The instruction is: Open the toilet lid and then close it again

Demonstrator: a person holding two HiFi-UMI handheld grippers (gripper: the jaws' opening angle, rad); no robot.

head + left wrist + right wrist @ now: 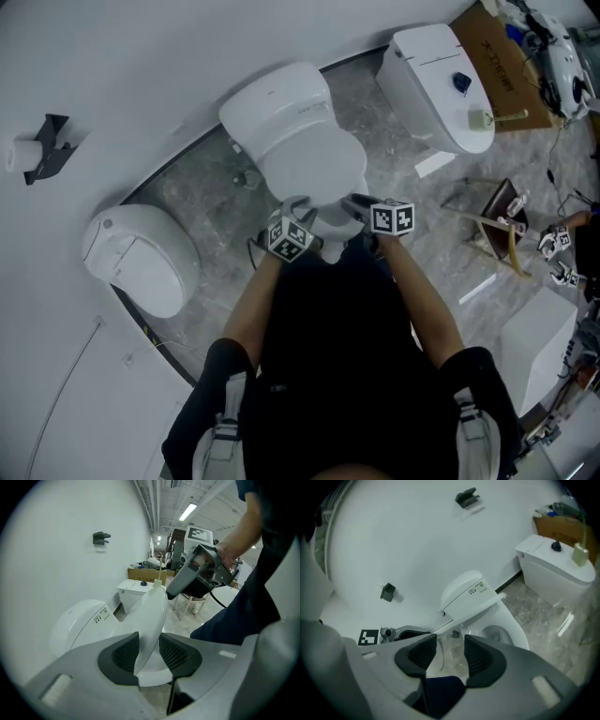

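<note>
Between the wide jaws of the left gripper [149, 654] the toilet lid [154, 609] runs edge-on toward one o'clock, unclamped; the right gripper [450, 656] stands part-open and empty.

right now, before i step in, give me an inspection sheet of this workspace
surface: grey marbled floor, curved white wall.
job's things: middle toilet; its toilet lid looks partly raised, bowl showing beneath.
clutter: bottle and dark blue item on the right toilet; cardboard box; small chair.
grippers: left gripper has the lid's edge between its jaws, pads close on both sides, contact unclear; right gripper open, nothing between its jaws.
cables: black cable trailing from the right gripper.
surroundings: left toilet; black wall bracket.
</note>
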